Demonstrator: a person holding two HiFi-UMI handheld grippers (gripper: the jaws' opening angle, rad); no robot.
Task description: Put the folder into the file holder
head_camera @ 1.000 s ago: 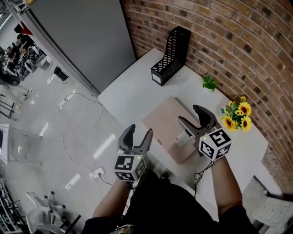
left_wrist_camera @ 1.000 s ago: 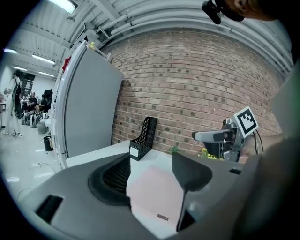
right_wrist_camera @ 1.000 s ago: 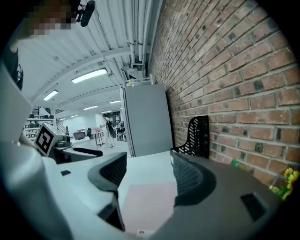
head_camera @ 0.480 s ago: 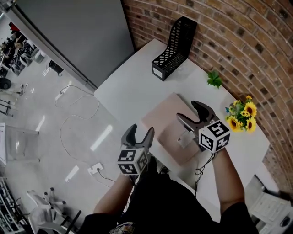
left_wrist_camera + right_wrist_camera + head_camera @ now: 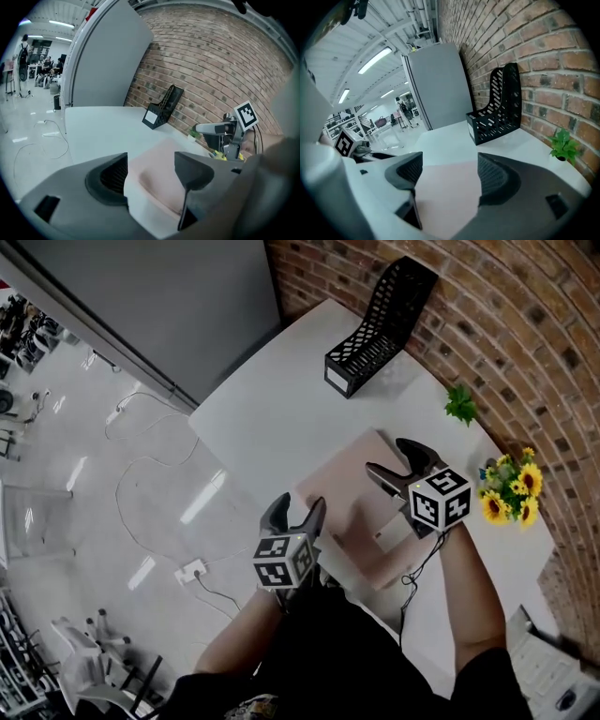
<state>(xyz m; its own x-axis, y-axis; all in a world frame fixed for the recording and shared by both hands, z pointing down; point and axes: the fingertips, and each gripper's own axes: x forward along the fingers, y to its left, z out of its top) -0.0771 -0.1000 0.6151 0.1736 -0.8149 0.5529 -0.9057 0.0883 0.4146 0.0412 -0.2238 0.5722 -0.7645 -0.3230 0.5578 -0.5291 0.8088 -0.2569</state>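
A pink folder (image 5: 352, 498) lies flat on the white table (image 5: 272, 409). The black mesh file holder (image 5: 380, 324) stands upright at the table's far end by the brick wall. My left gripper (image 5: 298, 510) hovers at the folder's near left corner by the table edge, open; its jaws have just been opening with nothing gripped. My right gripper (image 5: 389, 457) hangs over the folder's right part, open, jaws also just opening. The left gripper view shows the folder (image 5: 159, 173) beyond its jaws and the holder (image 5: 161, 112) farther off. The right gripper view shows the folder (image 5: 445, 192) and the holder (image 5: 499, 112).
Sunflowers (image 5: 511, 493) and a small green plant (image 5: 461, 404) stand along the brick wall on the right. A grey panel (image 5: 169, 296) rises behind the table's left side. Cables and a power strip (image 5: 192, 570) lie on the floor below the near table edge.
Both grippers have sunk toward the table and the folder. Their jaws stand wider than before. The folder and the holder have not moved on the table.
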